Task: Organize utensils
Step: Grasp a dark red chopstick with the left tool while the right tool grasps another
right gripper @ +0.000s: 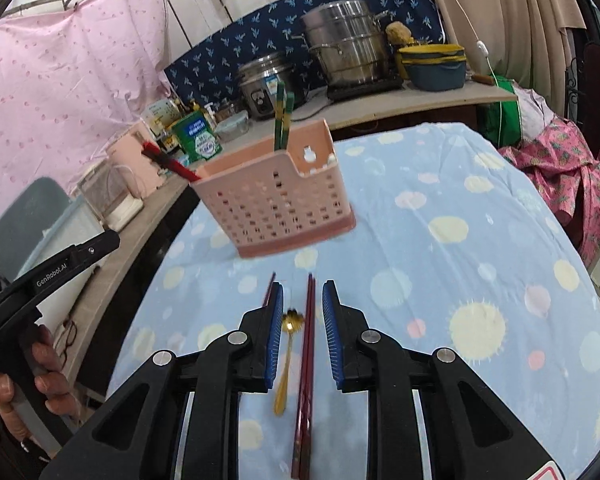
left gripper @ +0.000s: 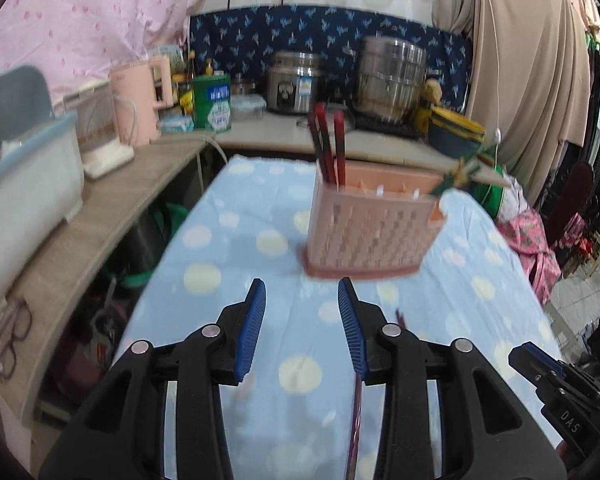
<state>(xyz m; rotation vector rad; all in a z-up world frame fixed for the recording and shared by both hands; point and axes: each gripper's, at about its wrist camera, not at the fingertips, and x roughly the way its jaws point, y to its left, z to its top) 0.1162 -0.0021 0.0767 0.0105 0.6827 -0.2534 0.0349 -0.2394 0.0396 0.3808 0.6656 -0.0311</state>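
A pink perforated utensil holder stands on the blue dotted tablecloth; it also shows in the right wrist view. Red chopsticks stand in its left end and green chopsticks lean out of its right end. My left gripper is open and empty, short of the holder. My right gripper is open above a pair of red chopsticks and a gold spoon lying on the cloth. Another red chopstick shows by its left finger.
A wooden shelf on the left carries a pink kettle and a plastic bin. Steel pots and a blue bowl stand on the back counter. Clothes hang on the right.
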